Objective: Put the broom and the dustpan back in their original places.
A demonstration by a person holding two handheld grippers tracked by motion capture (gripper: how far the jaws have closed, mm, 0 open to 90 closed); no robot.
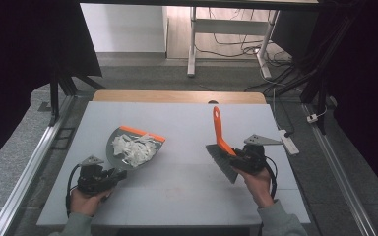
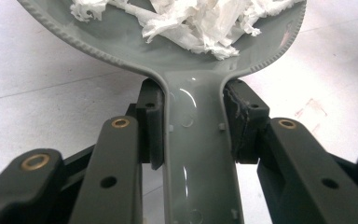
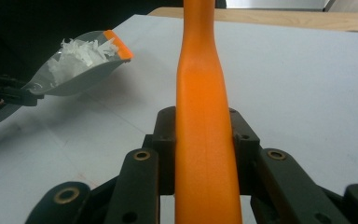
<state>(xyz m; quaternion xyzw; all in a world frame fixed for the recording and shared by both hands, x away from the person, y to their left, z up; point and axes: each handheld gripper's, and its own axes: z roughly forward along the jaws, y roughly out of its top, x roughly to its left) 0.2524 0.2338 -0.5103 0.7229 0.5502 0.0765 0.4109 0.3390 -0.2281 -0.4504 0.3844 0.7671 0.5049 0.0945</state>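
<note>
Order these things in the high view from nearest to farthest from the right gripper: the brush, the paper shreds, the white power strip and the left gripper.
1. The brush: clamped in the right gripper itself.
2. The white power strip: on the floor just past the table's right edge.
3. The paper shreds: in the dustpan, left of centre.
4. The left gripper: near left, holding the dustpan's handle.

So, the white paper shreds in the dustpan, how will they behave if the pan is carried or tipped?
The paper shreds look thin and loose, so they are probably very light and may flutter off with a quick move. The dustpan seems smooth and glossy inside, so they would likely slide toward its orange lip when tilted. The left gripper jaws clamp only the handle, so nothing holds them.
</note>
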